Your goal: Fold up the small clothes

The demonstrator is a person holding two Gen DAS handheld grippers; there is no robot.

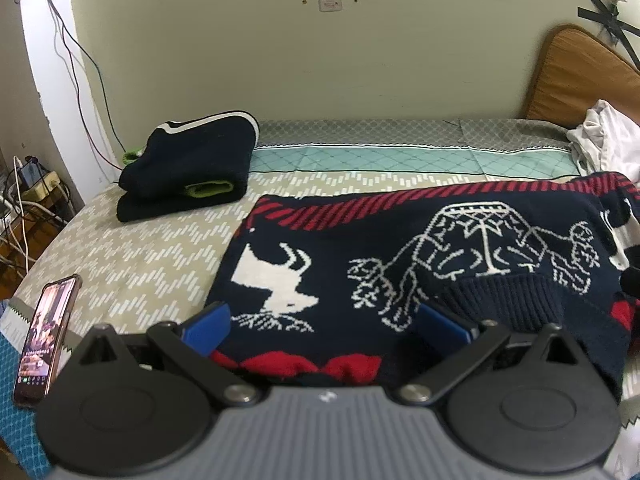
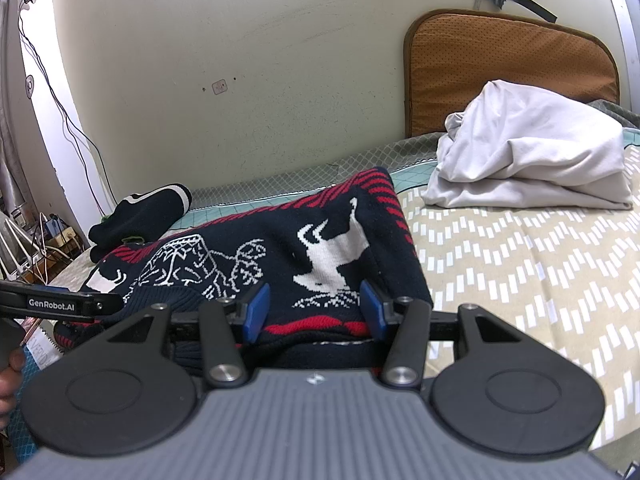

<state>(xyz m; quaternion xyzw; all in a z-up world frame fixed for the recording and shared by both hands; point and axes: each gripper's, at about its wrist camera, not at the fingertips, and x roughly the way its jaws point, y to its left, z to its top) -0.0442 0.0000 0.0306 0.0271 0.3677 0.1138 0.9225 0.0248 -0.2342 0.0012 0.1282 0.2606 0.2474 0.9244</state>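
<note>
1. The navy knitted sweater with red stripes and white animal motifs (image 1: pixel 400 256) lies spread on the patterned bed (image 1: pixel 132 264), part-folded.
2. Left tongs (image 1: pixel 324 326) gape over its near hem, gripping nothing.
3. Right tongs (image 2: pixel 316 310) stand half-open astride its edge; grip uncertain.
4. Done: a folded navy garment with white trim (image 1: pixel 188 168) set aside.
5. Left: a crumpled white garment (image 2: pixel 528 148).

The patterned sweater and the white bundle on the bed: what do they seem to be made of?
The patterned sweater looks like thick knitted yarn, matte: ribbed hem and stepped, pixel-like edges on the white animal figures suggest a knit. The white bundle seems a thin, smooth cloth, perhaps cotton jersey, since it falls in soft rounded folds; the exact fibre cannot be told.
</note>
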